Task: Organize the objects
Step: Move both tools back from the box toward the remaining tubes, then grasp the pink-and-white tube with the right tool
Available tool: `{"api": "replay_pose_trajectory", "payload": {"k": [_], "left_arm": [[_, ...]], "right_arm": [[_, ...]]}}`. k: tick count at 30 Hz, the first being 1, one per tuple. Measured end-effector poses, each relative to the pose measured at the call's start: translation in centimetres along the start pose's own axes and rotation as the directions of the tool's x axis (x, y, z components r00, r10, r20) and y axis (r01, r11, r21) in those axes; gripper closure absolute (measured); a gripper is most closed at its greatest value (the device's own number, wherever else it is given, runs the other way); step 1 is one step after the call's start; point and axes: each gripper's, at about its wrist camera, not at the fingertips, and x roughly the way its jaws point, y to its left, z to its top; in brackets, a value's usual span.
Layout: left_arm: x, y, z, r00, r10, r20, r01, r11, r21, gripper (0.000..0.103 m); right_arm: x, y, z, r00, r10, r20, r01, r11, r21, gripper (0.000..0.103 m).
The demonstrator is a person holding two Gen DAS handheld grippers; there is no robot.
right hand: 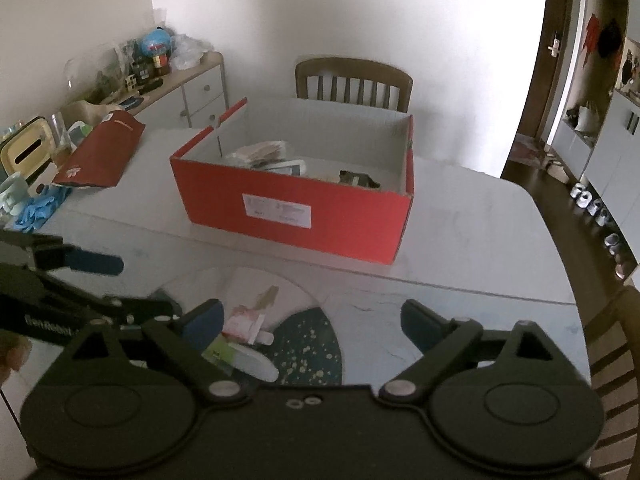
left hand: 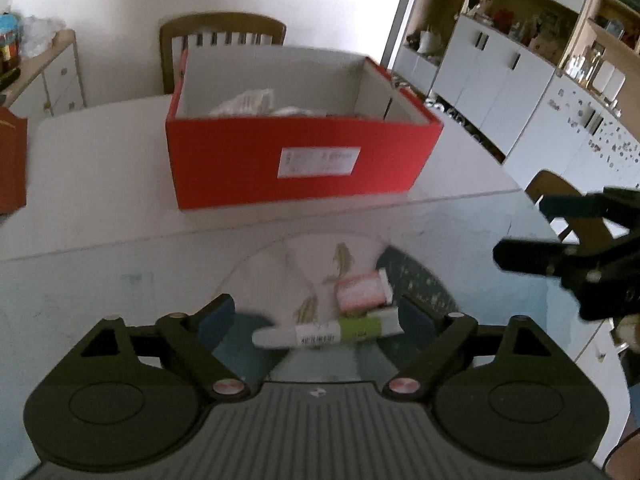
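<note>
Only right view shows red box [right hand: 296,216] contents; both claws [left hand: 316,314] [right hand: 312,320] spread, empty.

We saw a red box [right hand: 304,216] with white inside, a pink tube [left hand: 360,290], and a green-and-white tube [left hand: 328,332].

Chair [right hand: 354,80] behind table [right hand: 472,236], against white wall. Sideboard [right hand: 192,92] left, top crowded: globe [right hand: 155,42], bottles, plastic bag, glassware. Red pouch [right hand: 102,152] lies flat on table's left part; blue gloves [right hand: 34,208] just beside it, mug [right hand: 10,196] at edge. Cabinets [left hand: 500,76] right, shelves full of small items, too blurred to name. Second chair [right hand: 616,368] at right edge, possibly wood.
</note>
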Motion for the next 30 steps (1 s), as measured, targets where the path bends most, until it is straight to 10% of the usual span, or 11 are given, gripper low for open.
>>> {"api": "replay_pose_trajectory", "payload": {"k": [3, 18, 30], "left_arm": [[0.6, 0.0, -0.9, 1.0, 0.004, -0.003, -0.004, 1.0, 0.015, 0.0], [4.6, 0.3, -3.3, 0.999, -0.033, 0.006, 0.031, 0.975, 0.222, 0.0], [7.1, -0.6, -3.2, 0.999, -0.05, -0.005, 0.046, 0.874, 0.484, 0.0]], "right_arm": [[0.3, 0.1, -0.2, 1.0, 0.0, -0.011, 0.0, 1.0, -0.003, 0.007], [5.1, 2.4, -1.0, 0.996, -0.003, -0.094, 0.006, 0.999, 0.034, 0.007], [10.5, 4.0, -1.1, 0.981, -0.017, -0.195, 0.037, 0.995, 0.097, 0.01]]}}
